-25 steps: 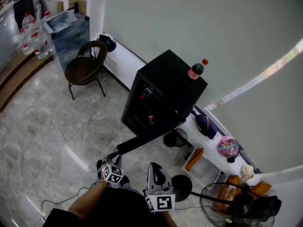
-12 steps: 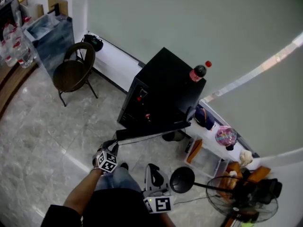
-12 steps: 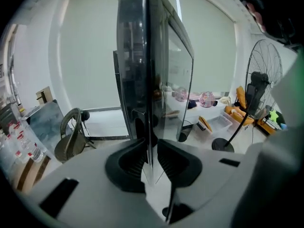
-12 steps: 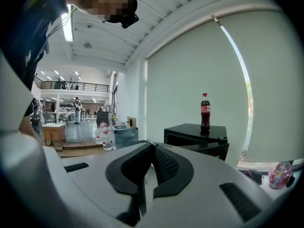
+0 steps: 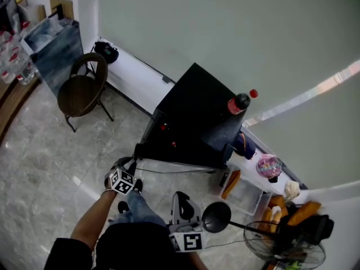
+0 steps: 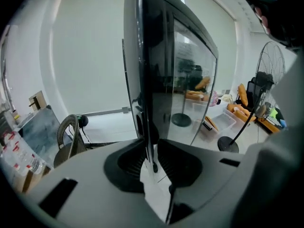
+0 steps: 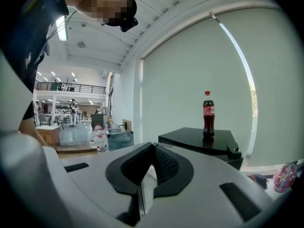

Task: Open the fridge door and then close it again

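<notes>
Black fridge door (image 6: 190, 80) ajar, edge upright, in left gripper (image 6: 151, 158) jaws

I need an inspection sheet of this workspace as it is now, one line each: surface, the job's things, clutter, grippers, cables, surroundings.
Surface: glossy grey stone-look floor.
Job's things: black fridge; its glass fridge door stands partly open.
Clutter: cola bottle upright on the fridge top; pink ball on the low white shelf beside the fridge.
Grippers: left gripper shut on the free edge of the fridge door; right gripper shut, with nothing between its jaws, apart from the fridge.
Cables: what looks like a thin cable on the floor near the fan.
Surroundings: chair near the wall; water bottles at far left.
</notes>
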`<state>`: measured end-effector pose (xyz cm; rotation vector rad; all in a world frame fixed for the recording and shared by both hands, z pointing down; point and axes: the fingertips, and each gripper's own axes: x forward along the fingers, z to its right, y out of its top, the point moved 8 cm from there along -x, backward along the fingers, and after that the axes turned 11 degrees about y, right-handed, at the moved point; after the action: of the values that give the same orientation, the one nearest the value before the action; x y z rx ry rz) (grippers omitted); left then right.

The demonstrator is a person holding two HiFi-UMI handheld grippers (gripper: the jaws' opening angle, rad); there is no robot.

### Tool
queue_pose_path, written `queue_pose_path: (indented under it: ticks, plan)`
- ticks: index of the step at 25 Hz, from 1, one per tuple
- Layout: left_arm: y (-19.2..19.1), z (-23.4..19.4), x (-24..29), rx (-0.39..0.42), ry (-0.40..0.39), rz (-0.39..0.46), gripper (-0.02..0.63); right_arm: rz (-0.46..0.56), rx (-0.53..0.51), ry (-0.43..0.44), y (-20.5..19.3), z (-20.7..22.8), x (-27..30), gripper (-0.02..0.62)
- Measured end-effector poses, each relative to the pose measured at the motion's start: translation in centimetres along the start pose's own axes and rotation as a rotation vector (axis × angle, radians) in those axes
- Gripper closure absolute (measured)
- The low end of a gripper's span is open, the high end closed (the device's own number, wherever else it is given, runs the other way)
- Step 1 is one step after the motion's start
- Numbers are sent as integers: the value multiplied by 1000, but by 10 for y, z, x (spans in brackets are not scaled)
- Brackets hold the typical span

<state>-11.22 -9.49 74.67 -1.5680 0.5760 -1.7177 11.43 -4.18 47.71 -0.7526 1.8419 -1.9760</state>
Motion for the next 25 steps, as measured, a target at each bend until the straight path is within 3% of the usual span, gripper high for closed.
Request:
queue_pose_path:
  ticks: [9,19,25]
  plan:
    - [45,-33,53,75,-16,-44,534,38,26,1,16,51,48,581]
    - [87,-56,100,138,-67,-38,535,11,85,-165,10,77,63,581]
    - [89,-59,105,150,-122,-13,534,-11,102,-249,5,71,65,581]
